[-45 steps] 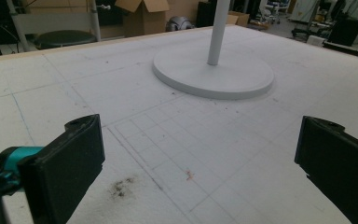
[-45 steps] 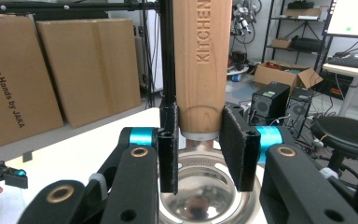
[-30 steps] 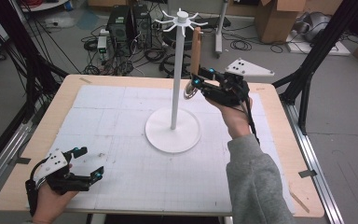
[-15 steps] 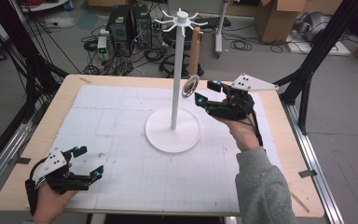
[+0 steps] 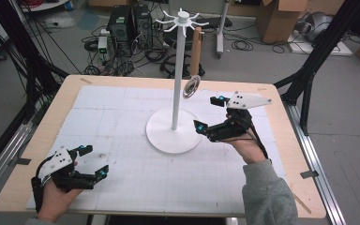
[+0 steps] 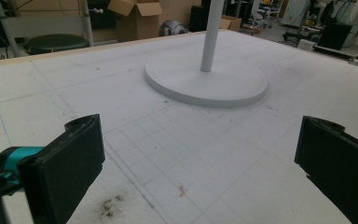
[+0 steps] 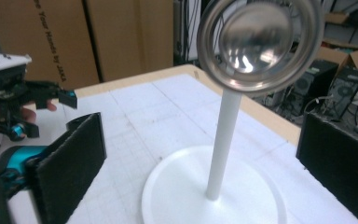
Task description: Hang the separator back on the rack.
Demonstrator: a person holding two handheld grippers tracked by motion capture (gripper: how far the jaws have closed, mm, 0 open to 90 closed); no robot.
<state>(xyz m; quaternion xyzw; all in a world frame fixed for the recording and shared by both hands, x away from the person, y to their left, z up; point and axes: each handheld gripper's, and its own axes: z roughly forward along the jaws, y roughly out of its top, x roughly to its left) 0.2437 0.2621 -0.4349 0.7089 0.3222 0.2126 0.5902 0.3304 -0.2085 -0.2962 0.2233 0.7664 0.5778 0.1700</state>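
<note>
Hanging is done: the stand (image 5: 173, 136) mid-surface carries the metal ladle (image 5: 191, 87) on a far-side hook. Right hand-held gripper (image 5: 213, 114), jaws just opened wide and empty, sits right of the pole; next, I'd judge, a clean retreat. Left hand-held gripper (image 5: 93, 161) rests open, near-left.

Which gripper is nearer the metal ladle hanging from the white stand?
Right. The right gripper, jaws open and just widened, sits beside the stand's base, below the ladle. The left gripper stays open at the table's near left corner.
</note>
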